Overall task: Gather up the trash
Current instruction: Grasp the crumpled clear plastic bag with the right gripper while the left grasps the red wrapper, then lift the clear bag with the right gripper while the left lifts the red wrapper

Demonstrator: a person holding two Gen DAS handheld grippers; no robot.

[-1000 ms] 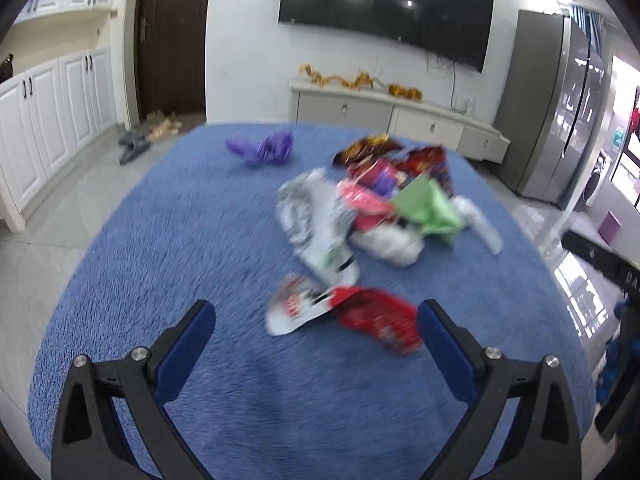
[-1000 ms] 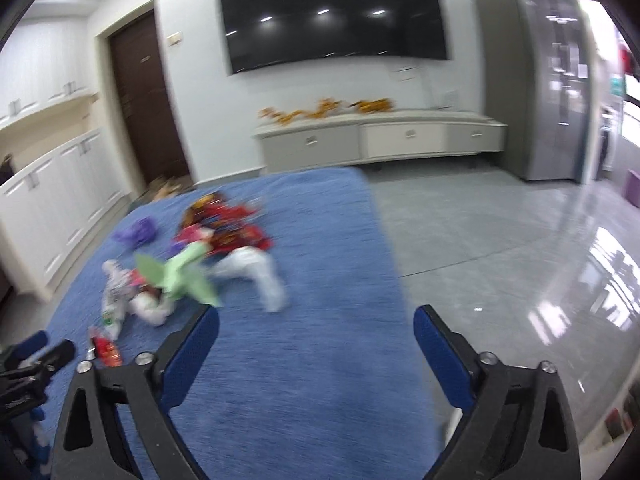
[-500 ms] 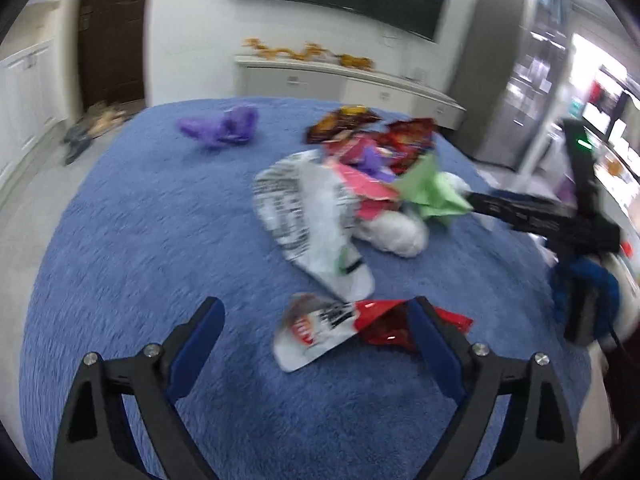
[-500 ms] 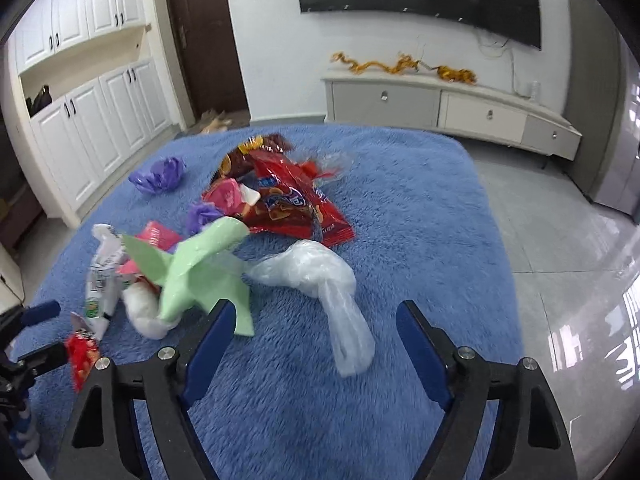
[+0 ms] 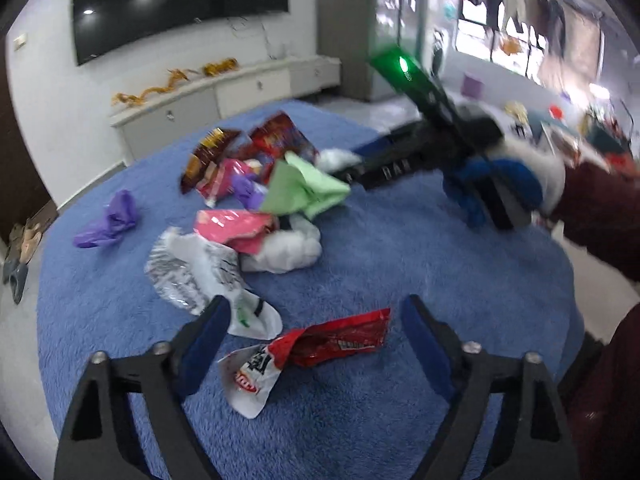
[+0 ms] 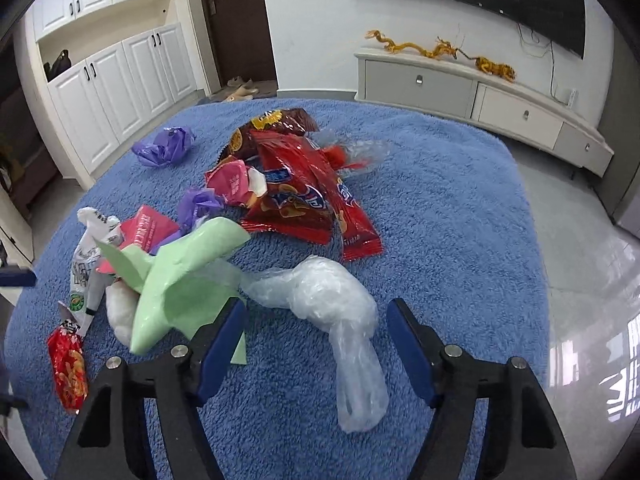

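Trash lies in a loose pile on a blue fluffy cover (image 5: pixel 400 264). My left gripper (image 5: pixel 316 328) is open and empty, with a red and white snack wrapper (image 5: pixel 320 344) lying between its fingers. My right gripper (image 6: pixel 316 328) is open and empty, its fingers either side of a clear plastic bag (image 6: pixel 332 300). A crumpled green paper (image 6: pixel 180 280) touches its left finger. Red chip bags (image 6: pixel 304 196), pink wrappers (image 6: pixel 232 180) and a purple bag (image 6: pixel 164 146) lie beyond. The right gripper shows in the left wrist view (image 5: pixel 340 164), at the pile's far side.
A white and silver bag (image 5: pixel 200 268) and a white wad (image 5: pixel 288 248) lie mid-pile. A white TV cabinet (image 6: pixel 480 92) stands beyond the cover, white cupboards (image 6: pixel 112 92) to the left. Glossy floor (image 6: pixel 592 280) lies right of the cover's edge. My maroon sleeve (image 5: pixel 600 212) is at the right.
Both grippers have moved closer to the pile. The right one swung left and down over the clear bag. The left view turned right, with the red wrapper now between its fingers.
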